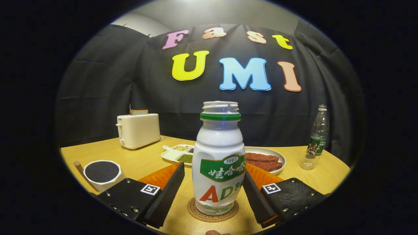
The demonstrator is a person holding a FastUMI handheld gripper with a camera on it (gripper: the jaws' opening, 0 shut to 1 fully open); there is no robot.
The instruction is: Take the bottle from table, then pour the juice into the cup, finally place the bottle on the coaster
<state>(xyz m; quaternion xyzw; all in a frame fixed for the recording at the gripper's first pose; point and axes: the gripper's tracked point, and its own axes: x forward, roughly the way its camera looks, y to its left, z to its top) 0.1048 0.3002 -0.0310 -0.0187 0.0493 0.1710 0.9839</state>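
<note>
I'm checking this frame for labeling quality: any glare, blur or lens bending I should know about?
Gripper view: fisheye bends the table edge and wall; the bottle on the coaster, between the open gripper fingers, is sharp; a small blue glint sits on its neck; the cup is evenly lit, its dark inside unreadable.

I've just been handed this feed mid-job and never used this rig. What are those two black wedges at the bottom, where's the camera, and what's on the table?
The camera rides on a hand-held two-finger gripper and looks forward along it. The black wedges are its fingers, spread open either side of a white plastic juice bottle with a green neck ring, not pressing it. The bottle stands upright on a round brown coaster on the yellow wooden table. Nothing is held. Left of the fingers sits a white cup; beyond are a cream toaster, a divided dish of beans, a plate of meat slices and a clear water bottle.
</note>
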